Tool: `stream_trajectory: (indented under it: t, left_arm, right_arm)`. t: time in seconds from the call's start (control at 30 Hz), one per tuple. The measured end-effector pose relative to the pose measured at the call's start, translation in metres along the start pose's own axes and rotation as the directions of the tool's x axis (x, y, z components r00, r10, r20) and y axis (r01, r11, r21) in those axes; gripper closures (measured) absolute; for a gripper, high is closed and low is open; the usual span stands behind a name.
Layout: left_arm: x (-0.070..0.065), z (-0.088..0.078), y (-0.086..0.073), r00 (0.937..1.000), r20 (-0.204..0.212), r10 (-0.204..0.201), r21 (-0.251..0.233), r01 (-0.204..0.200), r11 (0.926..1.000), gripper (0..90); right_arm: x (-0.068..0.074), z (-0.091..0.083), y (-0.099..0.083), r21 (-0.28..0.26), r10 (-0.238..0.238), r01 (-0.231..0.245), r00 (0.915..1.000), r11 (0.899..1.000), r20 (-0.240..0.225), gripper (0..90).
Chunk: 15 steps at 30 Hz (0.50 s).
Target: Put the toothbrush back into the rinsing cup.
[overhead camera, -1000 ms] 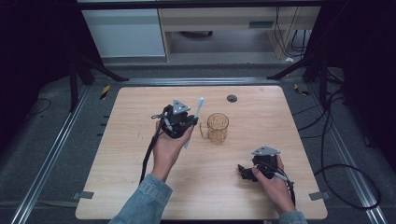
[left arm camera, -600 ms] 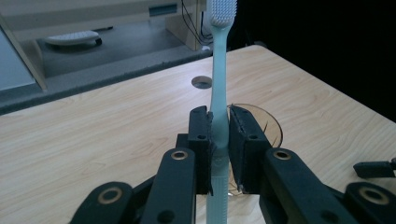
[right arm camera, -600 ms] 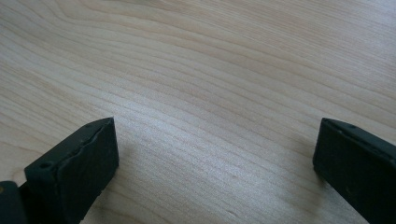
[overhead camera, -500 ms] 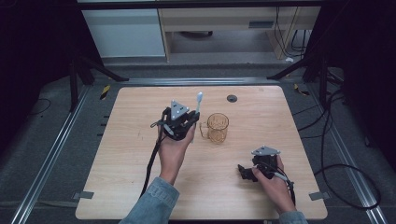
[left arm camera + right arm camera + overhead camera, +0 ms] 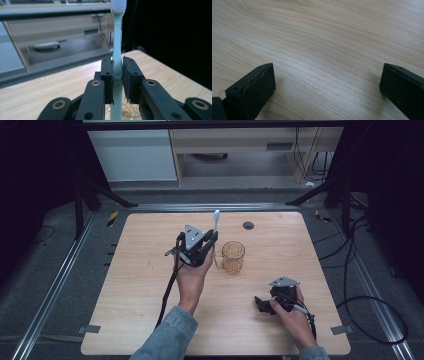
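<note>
A pale mint toothbrush [image 5: 117,50] stands upright between the pads of my left gripper [image 5: 117,75], which is shut on its handle; the white bristle head points up. In the high view the left gripper [image 5: 207,245] holds the toothbrush [image 5: 216,220] just left of a clear amber glass mug [image 5: 233,256] standing on the wooden table [image 5: 140,290]. My right gripper [image 5: 261,305] rests low on the table at the front right, held by a hand. In the right gripper view its fingers [image 5: 253,87] stand wide apart over bare wood, with nothing between them.
A small dark round disc [image 5: 248,225] lies near the table's far edge. Black cables trail from both grippers toward the front edge. Beyond the table stand a white cabinet [image 5: 135,155] and a low wooden shelf unit [image 5: 240,145].
The left hand has shifted slightly right and tipped the toothbrush from a slant to upright beside the mug. The right gripper has stayed put.
</note>
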<state>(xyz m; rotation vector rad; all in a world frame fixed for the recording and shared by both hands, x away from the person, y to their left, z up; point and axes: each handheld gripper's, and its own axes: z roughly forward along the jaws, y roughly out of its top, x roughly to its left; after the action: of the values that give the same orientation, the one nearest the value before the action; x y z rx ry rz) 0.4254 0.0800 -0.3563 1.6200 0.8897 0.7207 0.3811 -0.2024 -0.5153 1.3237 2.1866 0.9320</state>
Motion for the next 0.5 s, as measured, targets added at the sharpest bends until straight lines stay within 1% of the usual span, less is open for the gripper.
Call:
stream_trajectory:
  t: [0.1,0.13,0.17,0.4,0.5]
  left_arm:
    - [-0.004,0.004,-0.003,0.9999,-0.011,0.005,-0.021,-0.005,0.9998,78.9]
    - [-0.004,0.005,-0.004,0.9999,-0.013,-0.008,-0.028,0.007,0.9996,78.9]
    - [-0.003,0.006,-0.004,0.9999,-0.015,-0.006,-0.029,0.006,0.9996,78.9]
    - [0.001,0.009,-0.005,0.9996,-0.023,-0.015,-0.091,0.013,0.9958,78.9]
    - [0.002,0.013,-0.007,0.9994,-0.035,-0.007,-0.099,0.003,0.9951,78.9]
  right_arm:
    - [0.0,0.0,0.0,0.0,0.002,-0.002,1.0,1.0,-0.002,0.6]
    - [0.0,0.0,0.0,0.001,0.003,-0.003,1.0,1.0,-0.002,0.6]
    - [0.0,0.0,0.0,0.001,0.002,-0.002,1.0,1.0,-0.003,0.6]
    - [0.0,0.0,0.0,0.002,-0.004,0.004,1.0,1.0,-0.005,0.6]
    - [0.0,0.0,0.0,0.0,-0.006,0.006,1.0,1.0,-0.007,0.6]
